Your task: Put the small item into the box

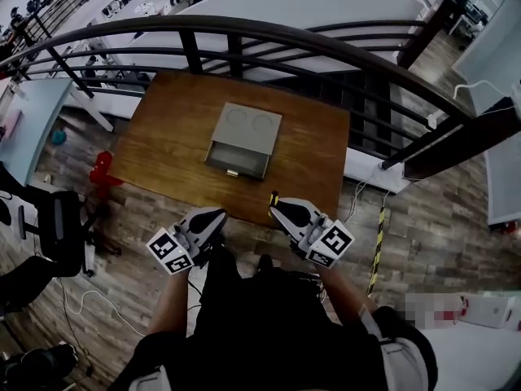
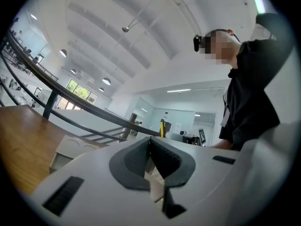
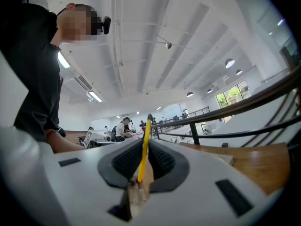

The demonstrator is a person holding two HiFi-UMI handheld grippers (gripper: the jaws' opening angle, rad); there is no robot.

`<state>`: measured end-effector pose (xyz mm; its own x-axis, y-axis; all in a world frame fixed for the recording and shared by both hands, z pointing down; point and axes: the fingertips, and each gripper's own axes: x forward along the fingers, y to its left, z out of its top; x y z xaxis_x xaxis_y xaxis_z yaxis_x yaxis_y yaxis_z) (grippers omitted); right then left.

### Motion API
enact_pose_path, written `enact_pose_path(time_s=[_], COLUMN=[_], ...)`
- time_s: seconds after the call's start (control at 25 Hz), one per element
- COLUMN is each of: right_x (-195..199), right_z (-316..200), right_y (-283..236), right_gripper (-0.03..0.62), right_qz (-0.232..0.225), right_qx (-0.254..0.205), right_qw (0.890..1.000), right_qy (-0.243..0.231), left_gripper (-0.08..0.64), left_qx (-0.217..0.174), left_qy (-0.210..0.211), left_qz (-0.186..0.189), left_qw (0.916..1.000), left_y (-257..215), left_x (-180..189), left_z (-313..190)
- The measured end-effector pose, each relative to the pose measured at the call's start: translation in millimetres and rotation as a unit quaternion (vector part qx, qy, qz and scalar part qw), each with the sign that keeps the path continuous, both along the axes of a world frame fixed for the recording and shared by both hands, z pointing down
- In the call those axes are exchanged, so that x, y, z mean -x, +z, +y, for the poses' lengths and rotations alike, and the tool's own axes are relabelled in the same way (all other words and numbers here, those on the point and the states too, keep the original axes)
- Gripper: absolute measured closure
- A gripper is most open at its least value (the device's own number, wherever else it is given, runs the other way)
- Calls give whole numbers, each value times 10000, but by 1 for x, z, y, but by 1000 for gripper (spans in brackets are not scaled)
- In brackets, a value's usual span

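Note:
A grey box [image 1: 244, 133] sits mid-table, its front drawer [image 1: 237, 163] pulled open toward me. My right gripper [image 1: 278, 208] is held near the table's front edge, shut on a thin yellow pencil [image 1: 274, 196] with a dark tip. In the right gripper view the pencil [image 3: 144, 142] stands up between the jaws of the right gripper [image 3: 143, 154]. My left gripper [image 1: 216, 219] hovers just off the table's front edge, and in its own view the left gripper [image 2: 150, 150] is shut with nothing in it. The box [image 2: 74, 146] shows low at the left of that view.
The wooden table [image 1: 174, 129] stands against a dark curved railing [image 1: 269, 35], with an open drop beyond it. A black-and-yellow post [image 1: 378, 243] stands to the right on the plank floor. A red object [image 1: 101, 169] and a chair [image 1: 49, 226] are on the left.

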<state>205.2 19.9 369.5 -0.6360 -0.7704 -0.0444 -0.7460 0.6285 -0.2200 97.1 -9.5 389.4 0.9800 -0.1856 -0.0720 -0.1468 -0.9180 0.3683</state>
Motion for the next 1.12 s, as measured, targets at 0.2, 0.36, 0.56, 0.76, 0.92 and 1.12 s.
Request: enact_pose_path(time_s=[0.2,0.36,0.56,0.76,0.92,1.12], right_x=[5,24,35,49,49,45], right_z=[-51,-92,-138,-166,-182,-202], right_y=[5,1,3,19,41,57], right_gripper=[546,546,546,545,546,545], right_qz=[70,108,405,629,913,1627], right_qx=[178,277,416,664,914,914], right_qw=[9990,9982,9961,9944,9902,9817], right_qy=[396,525,669,523,534,369], left_gripper=[545,545,545,545,545,545], left_qx=[137,183,214,331,541,595], left_qy=[194,381,574,721,847,752], left_qz=[99,151,187,145,153,61], left_qw=[9997,9990,9980,9967,9948,9954], left_y=[5,2,8,29,41,58], left_x=[9,28,40,50,57,62], left_z=[-58,-104,-154,-181,-192,-205])
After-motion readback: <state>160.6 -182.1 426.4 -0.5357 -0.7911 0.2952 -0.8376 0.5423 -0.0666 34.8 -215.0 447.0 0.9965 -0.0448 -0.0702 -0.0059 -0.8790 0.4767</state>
